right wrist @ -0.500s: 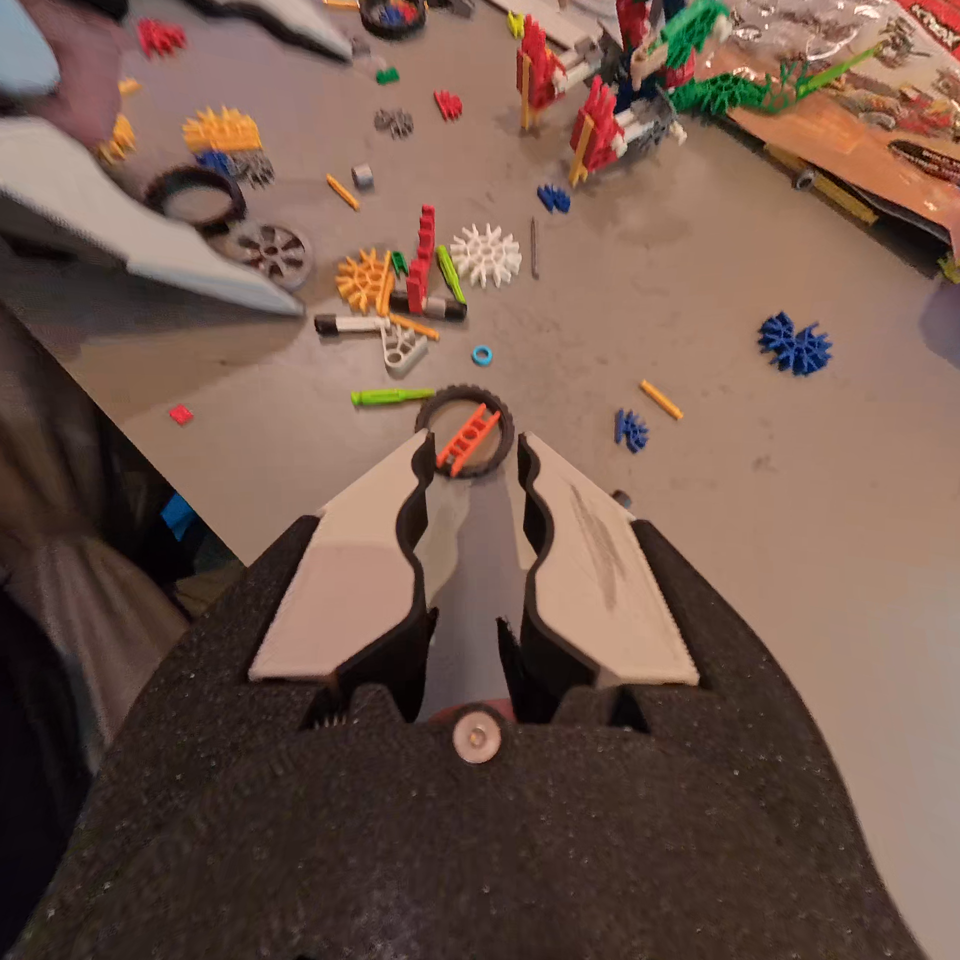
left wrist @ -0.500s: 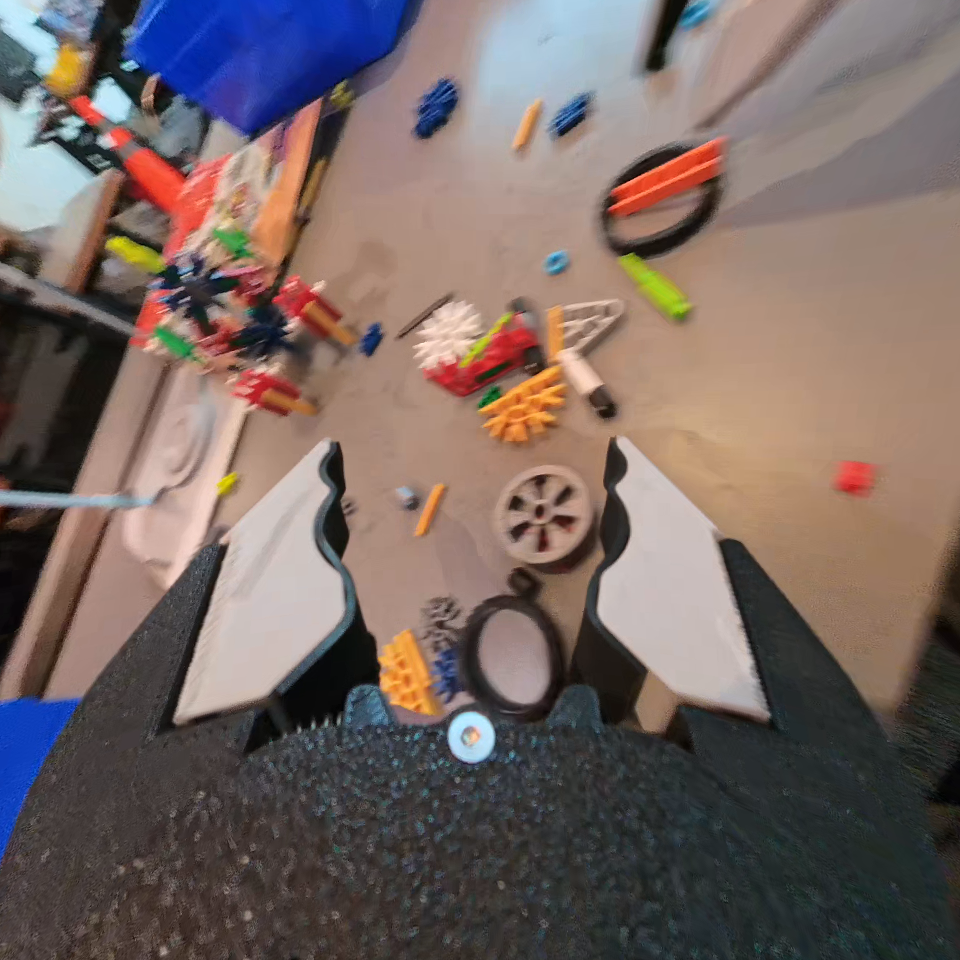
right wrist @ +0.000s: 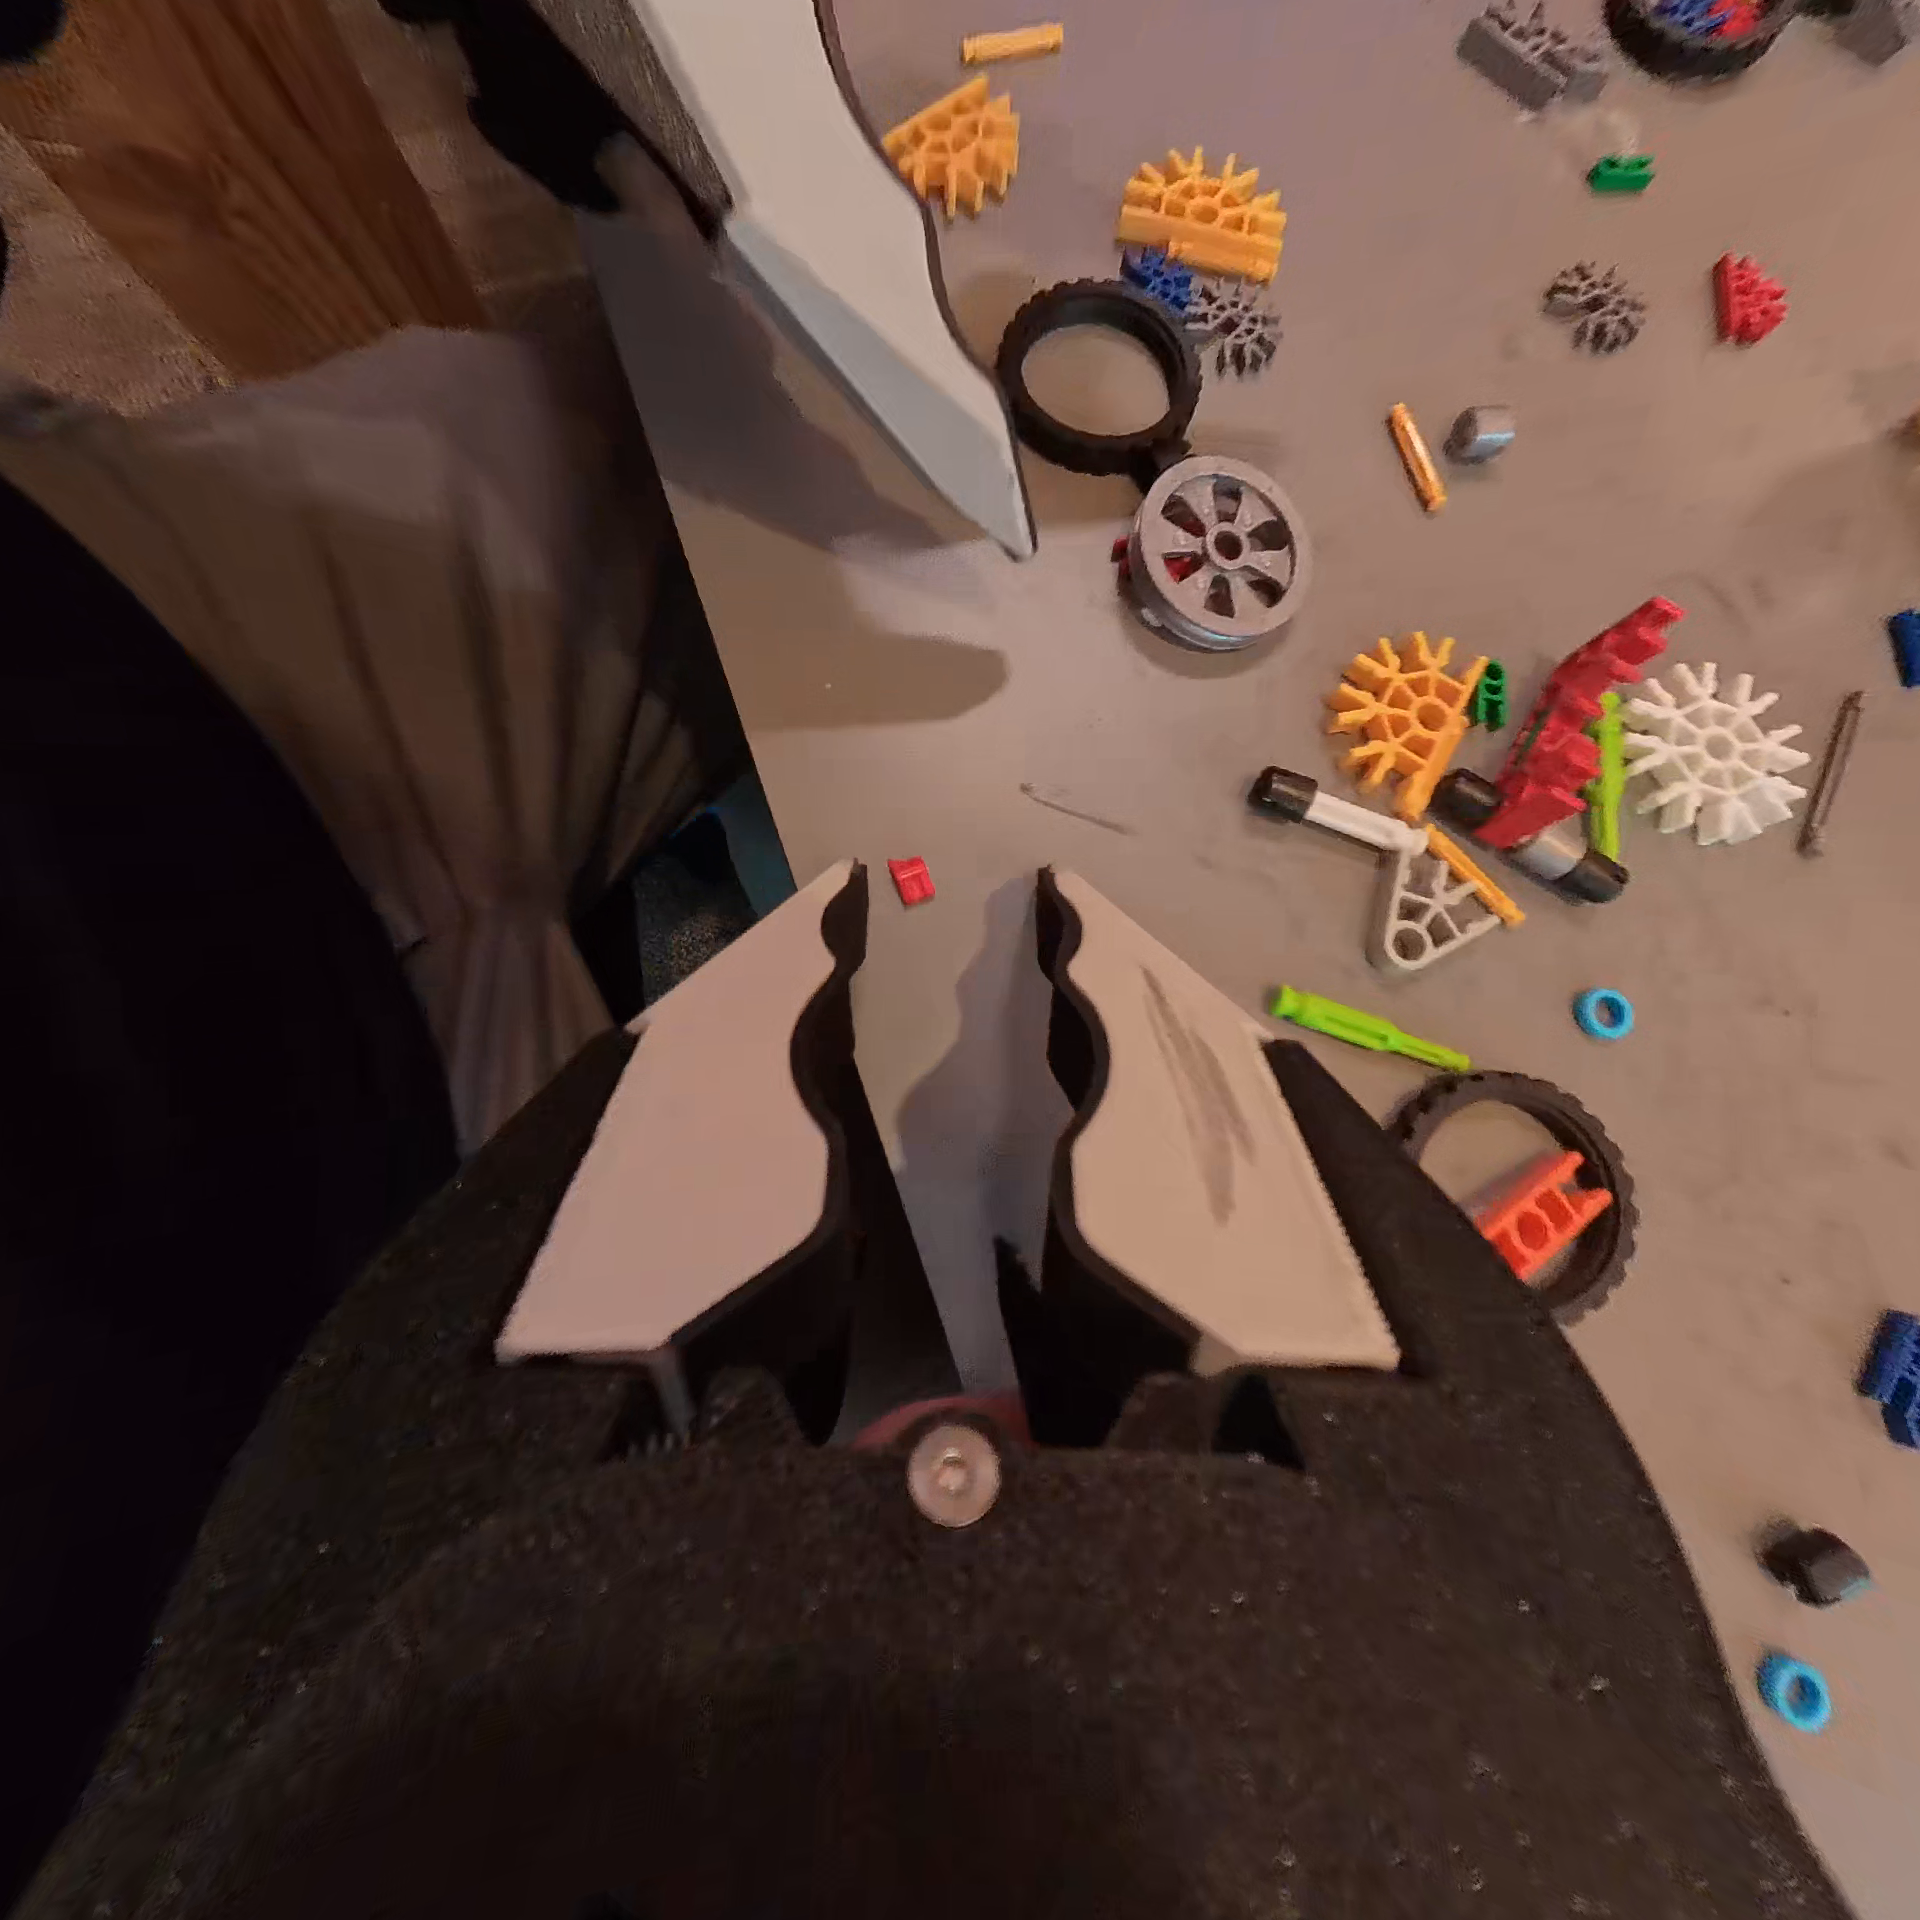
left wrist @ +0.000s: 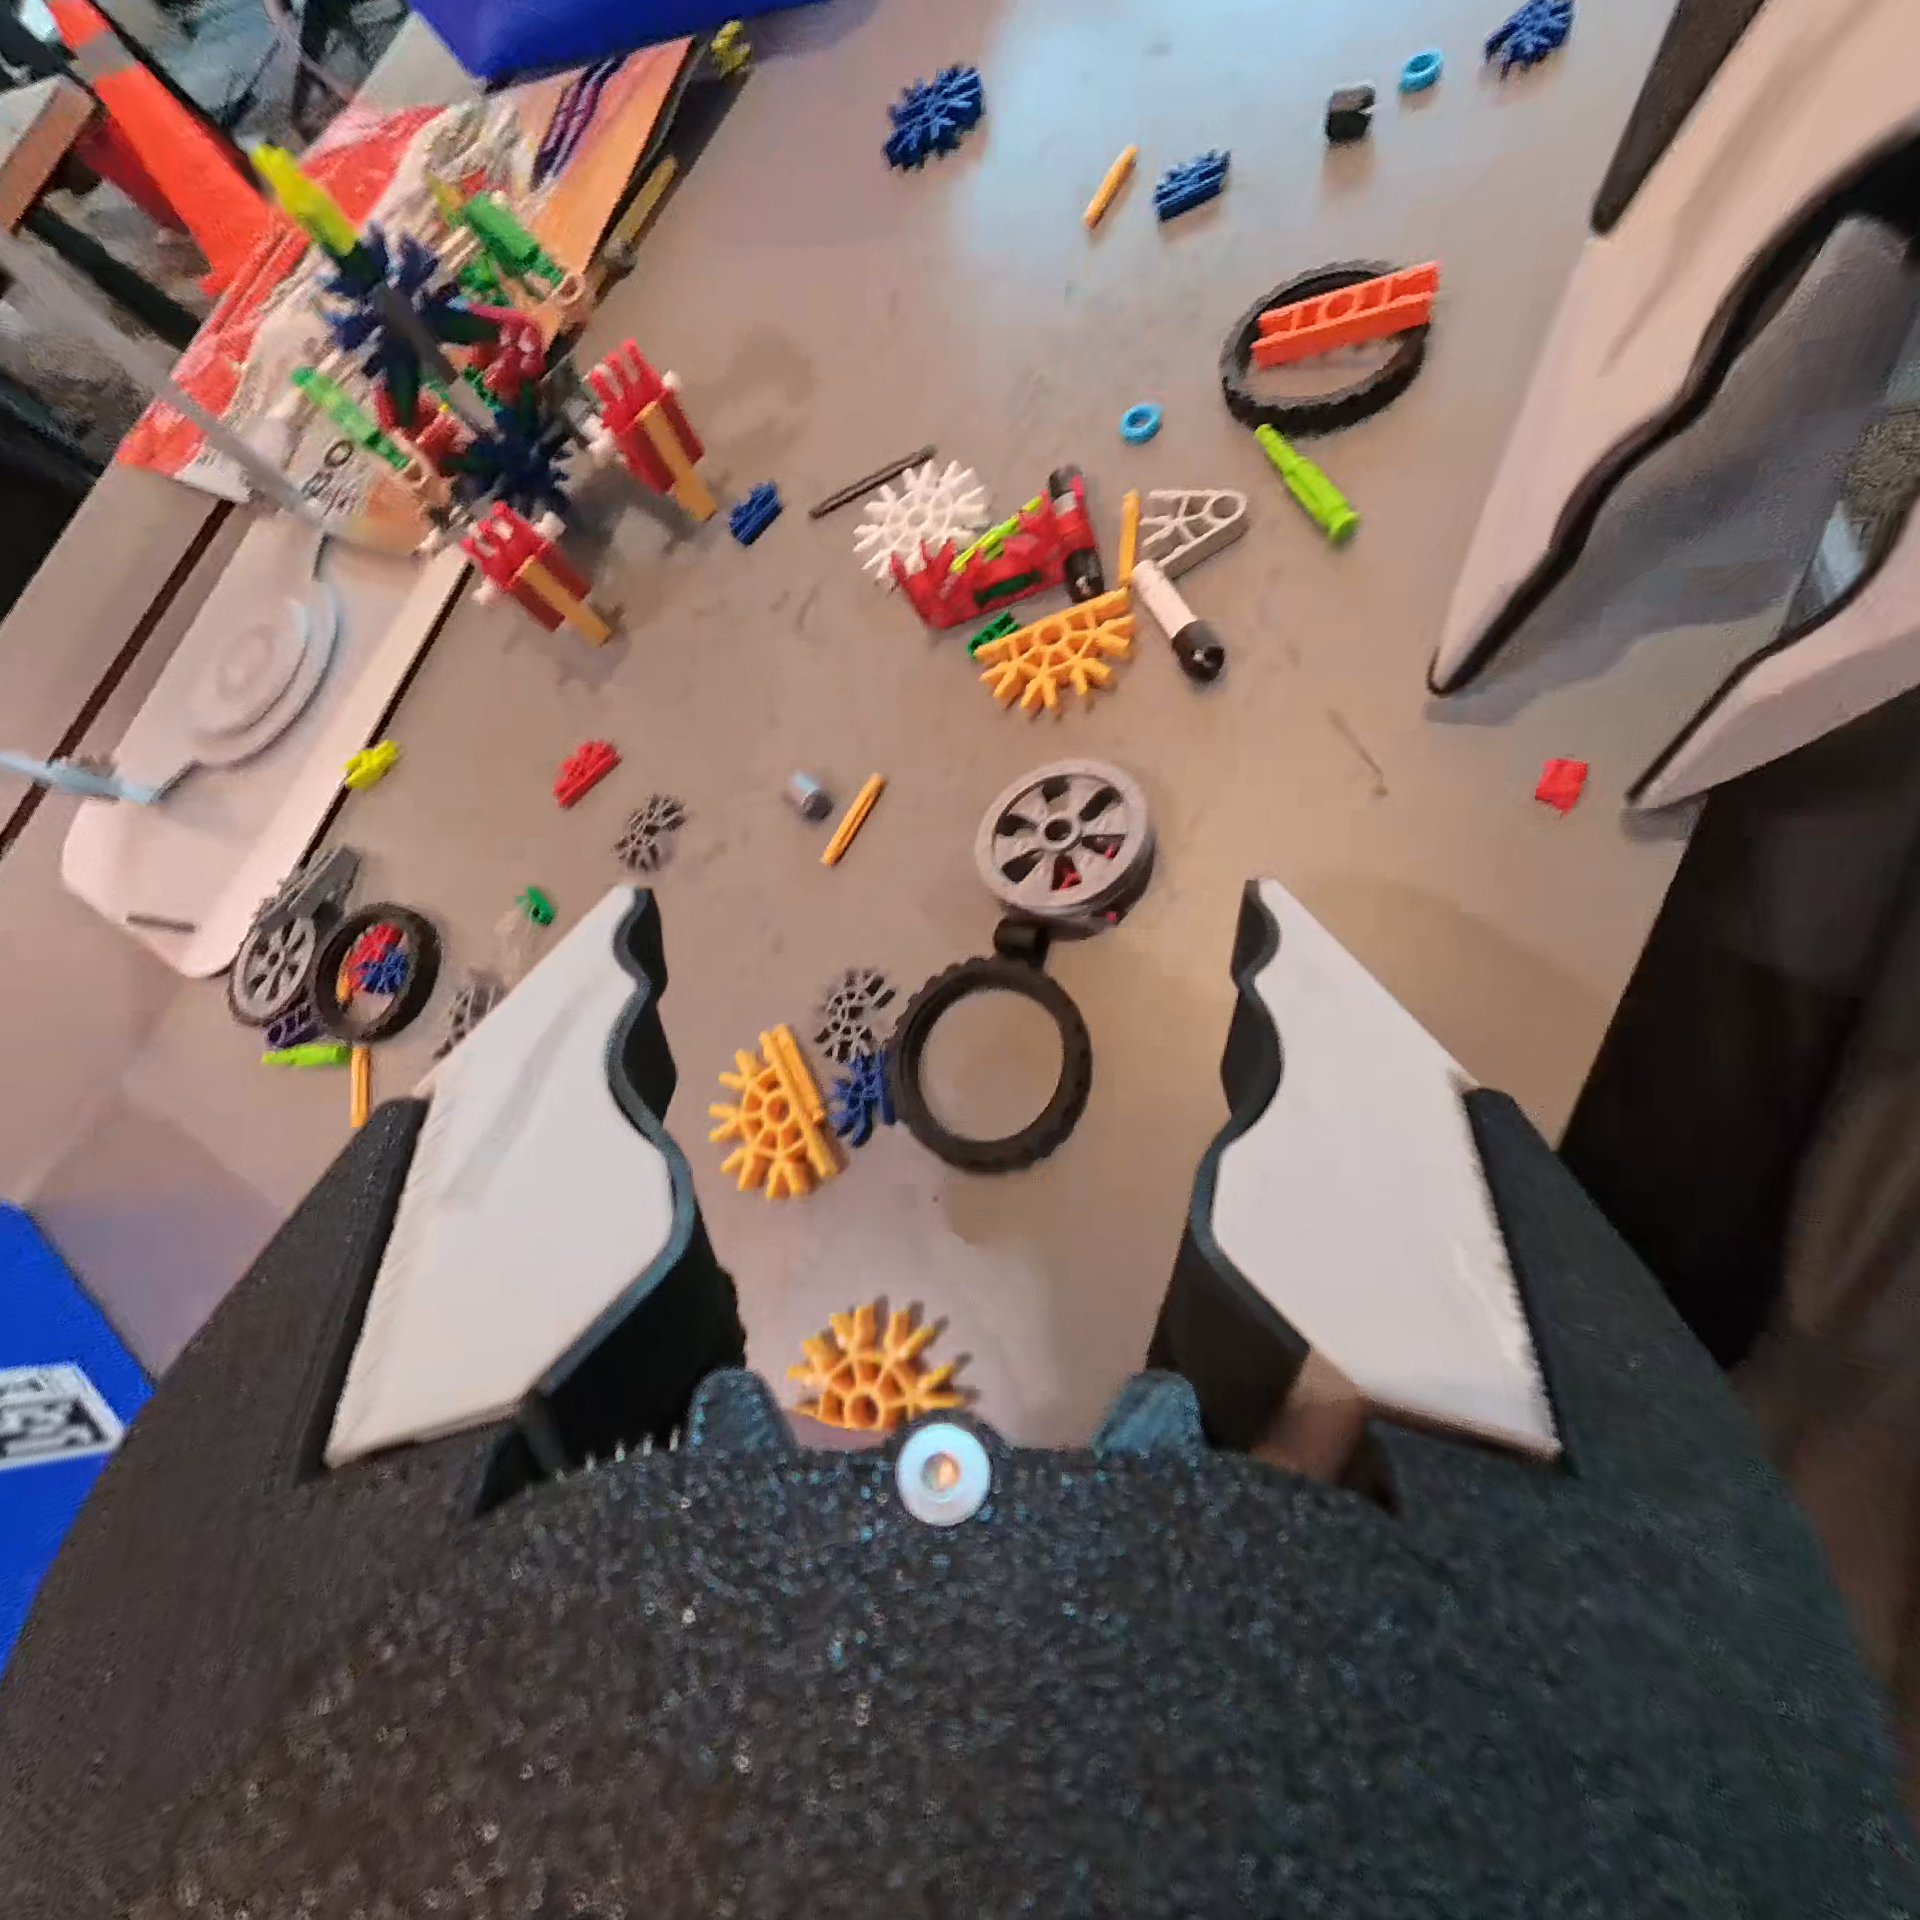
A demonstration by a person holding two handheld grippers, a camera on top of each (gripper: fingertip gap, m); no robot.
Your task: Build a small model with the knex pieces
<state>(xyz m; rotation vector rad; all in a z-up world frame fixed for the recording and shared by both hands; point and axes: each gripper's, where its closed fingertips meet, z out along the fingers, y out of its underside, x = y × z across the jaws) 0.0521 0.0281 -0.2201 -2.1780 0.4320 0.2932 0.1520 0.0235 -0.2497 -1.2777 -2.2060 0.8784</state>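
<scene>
1. The left hand-held gripper (left wrist: 940,914) hovers over the grey surface (left wrist: 1403,997) with its jaws spread wide and nothing between them. Nearest to it, just under the gap, lies a black rubber tyre ring (left wrist: 989,1062), flat and hollow.
2. The ring looks light and a little soft; I judge it grips best across its rim, from the outer wall.
3. A grey spoked wheel (left wrist: 1062,836) lies just beyond the ring, almost touching it through a small black piece. A yellow connector (left wrist: 771,1112), a blue one and a dark grey one crowd the ring's other side, so fingers have little room there.
4. The right hand-held gripper (right wrist: 948,883) has its jaws partly open and holds nothing. A small red piece (right wrist: 911,880) lies just beside its left fingertip, near the edge of the surface.
5. This piece seems tiny, hard and light, easy to push away.
6. A second tyre ring with an orange part (right wrist: 1538,1210) lies right of this gripper, a green rod (right wrist: 1366,1029) near it.
</scene>
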